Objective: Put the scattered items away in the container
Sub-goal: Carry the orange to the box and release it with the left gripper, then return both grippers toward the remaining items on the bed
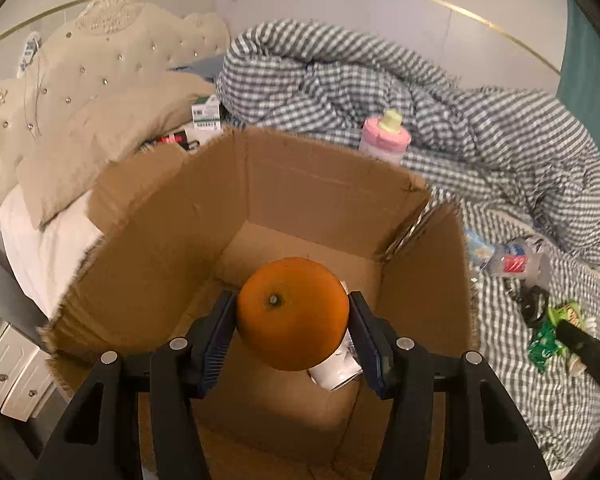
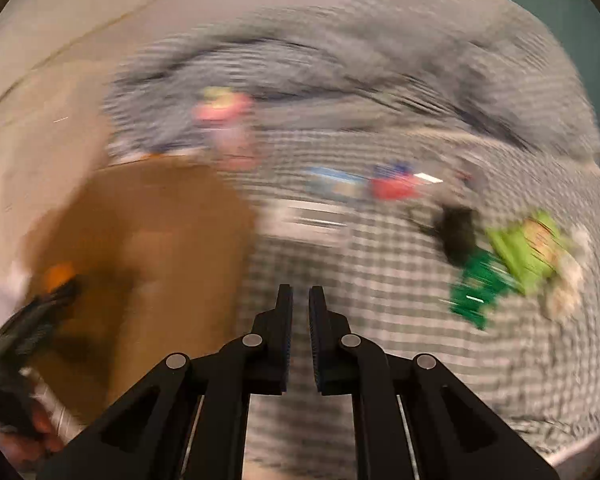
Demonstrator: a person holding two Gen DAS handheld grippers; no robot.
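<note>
My left gripper (image 1: 292,300) is shut on an orange (image 1: 292,314), both pads pressing its sides, above the inside of an open cardboard box (image 1: 320,184). A white packet (image 1: 334,376) lies on the box floor under the orange. In the blurred right wrist view my right gripper (image 2: 301,292) is shut and holds nothing, over the checked bedding (image 2: 380,280) just right of the box (image 2: 160,220). The orange (image 2: 58,274) and the left gripper show at the far left there. Green packets (image 2: 480,292) and a black item (image 2: 458,232) lie to the right.
A pink bottle (image 1: 384,140) stands behind the box against a rumpled checked quilt (image 1: 340,68). A clear bottle with a red label (image 1: 512,262) lies right of the box. A small green-and-white carton (image 1: 206,114) and a red item (image 1: 172,139) sit by the pillow (image 1: 112,136). White drawers (image 1: 16,376) stand at lower left.
</note>
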